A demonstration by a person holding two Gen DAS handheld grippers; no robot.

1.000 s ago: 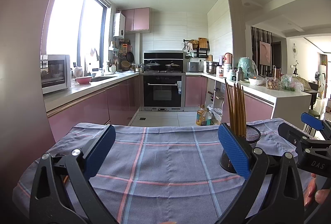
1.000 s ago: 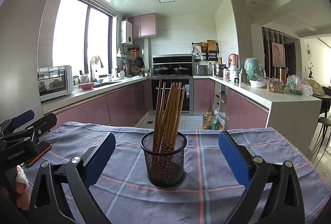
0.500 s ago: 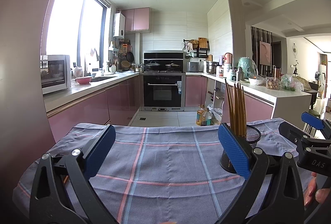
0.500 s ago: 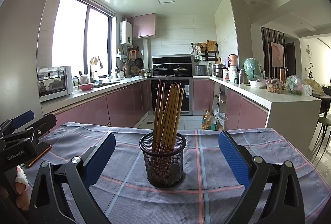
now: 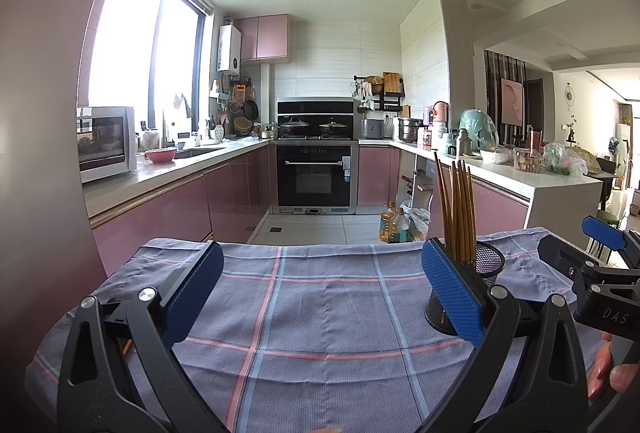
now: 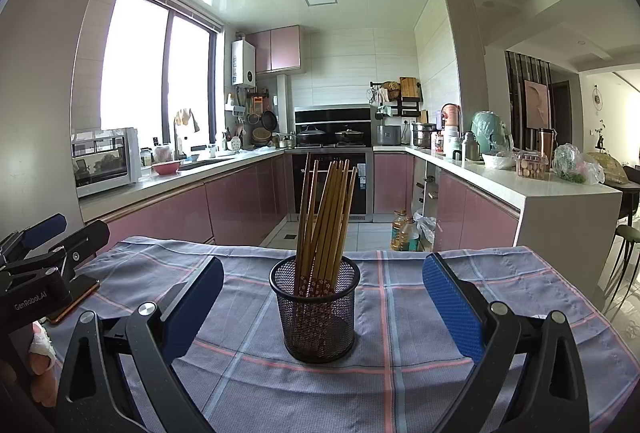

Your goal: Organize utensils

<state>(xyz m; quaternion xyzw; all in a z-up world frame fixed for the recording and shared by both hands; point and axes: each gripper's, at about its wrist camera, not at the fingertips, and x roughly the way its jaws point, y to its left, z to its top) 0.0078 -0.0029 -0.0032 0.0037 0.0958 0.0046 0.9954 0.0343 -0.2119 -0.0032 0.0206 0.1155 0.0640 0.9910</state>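
Only the right wrist view shows the black mesh holder [image 6: 316, 313] whole, its brown chopsticks [image 6: 326, 221] leaning upright, mid-cloth on the worktop [image 6: 500, 281]; both grippers, left gripper [image 5: 318, 297] and right gripper [image 6: 322, 307], have fingers spread, empty.
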